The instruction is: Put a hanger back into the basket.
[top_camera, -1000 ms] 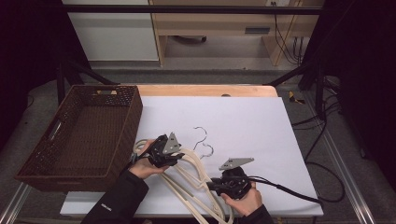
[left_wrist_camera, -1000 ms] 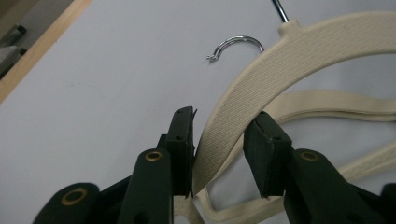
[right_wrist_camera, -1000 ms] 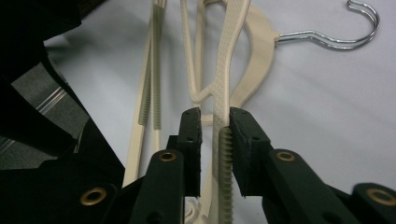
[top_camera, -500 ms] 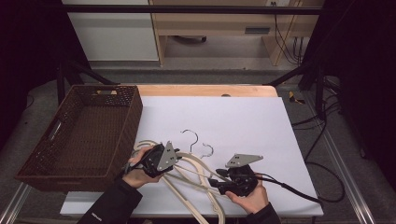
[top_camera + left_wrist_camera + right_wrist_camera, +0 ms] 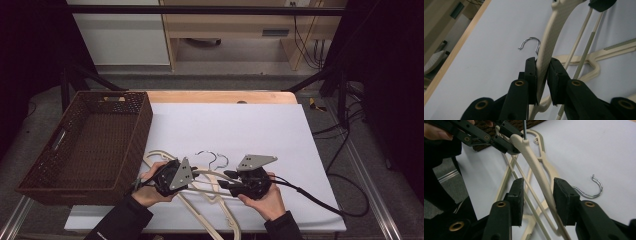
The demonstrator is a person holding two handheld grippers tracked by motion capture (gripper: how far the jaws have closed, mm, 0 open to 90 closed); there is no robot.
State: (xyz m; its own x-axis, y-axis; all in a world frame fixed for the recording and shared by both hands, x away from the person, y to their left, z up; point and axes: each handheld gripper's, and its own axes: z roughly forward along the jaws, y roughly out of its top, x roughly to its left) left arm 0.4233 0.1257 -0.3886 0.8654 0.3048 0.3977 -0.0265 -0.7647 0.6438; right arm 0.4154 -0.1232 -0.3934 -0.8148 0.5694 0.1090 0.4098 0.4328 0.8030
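Basically, white table mat (image 5: pixel 260 125) carries everything; big brown wicker basket (image 5: pixel 90 150) sits at its left edge, probably the drop spot. Pile of cream plastic coat hangers with wire hooks (image 5: pixel 210 192) lies near centre, tangled, which hinders pulling one free. Left gripper (image 5: pixel 541 75) is clamped on top hanger's arm (image 5: pixel 551 37), lifting it. Right gripper (image 5: pixel 537 192) straddles the same arm; jaws have just been closing, pads not pressing yet. Loose hook (image 5: pixel 590 186) lies right.
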